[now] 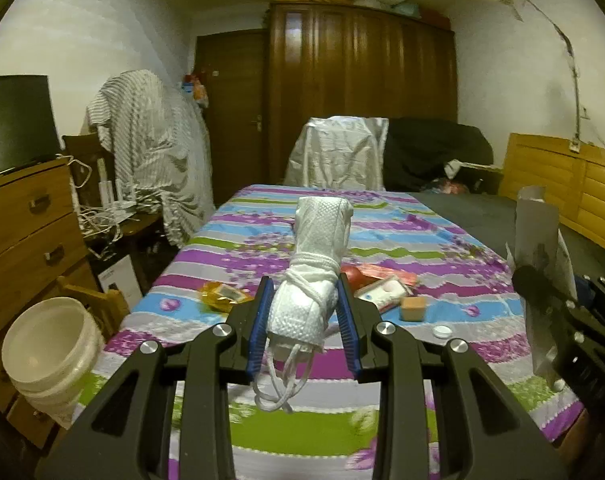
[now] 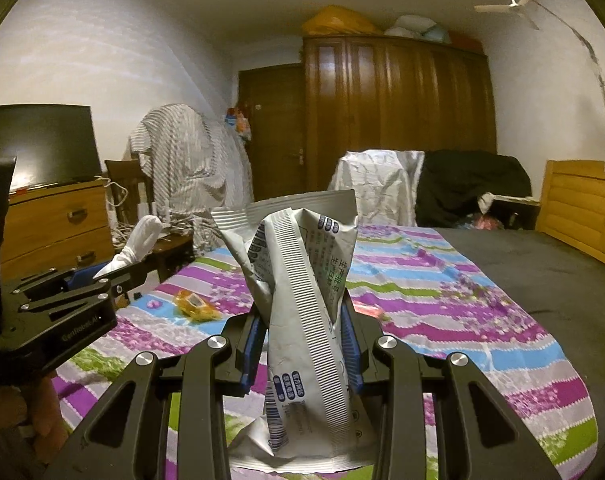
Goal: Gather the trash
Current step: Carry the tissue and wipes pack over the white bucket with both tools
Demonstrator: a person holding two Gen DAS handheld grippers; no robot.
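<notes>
My left gripper (image 1: 305,308) is shut on a rolled white face mask (image 1: 314,272) bound with its own straps, held above the striped bedspread (image 1: 262,432). My right gripper (image 2: 302,336) is shut on a crumpled silver foil packet (image 2: 302,300) with printed text, standing upright between the blue pads. In the right wrist view the left gripper (image 2: 102,276) shows at the left with the mask (image 2: 138,242). The left wrist view catches the foil packet (image 1: 536,232) at its right edge. Loose trash lies on the bed: a yellow wrapper (image 1: 222,296), a red and white packet (image 1: 382,284), a small tan box (image 1: 412,308), a white cap (image 1: 441,331).
A white bucket (image 1: 50,356) stands on the floor left of the bed, beside a wooden dresser (image 1: 26,224) with a dark screen on top. A chair draped in striped cloth (image 1: 150,148) and tangled cables sit beyond. A wardrobe (image 1: 358,92) and a wooden headboard (image 1: 574,188) close the far side.
</notes>
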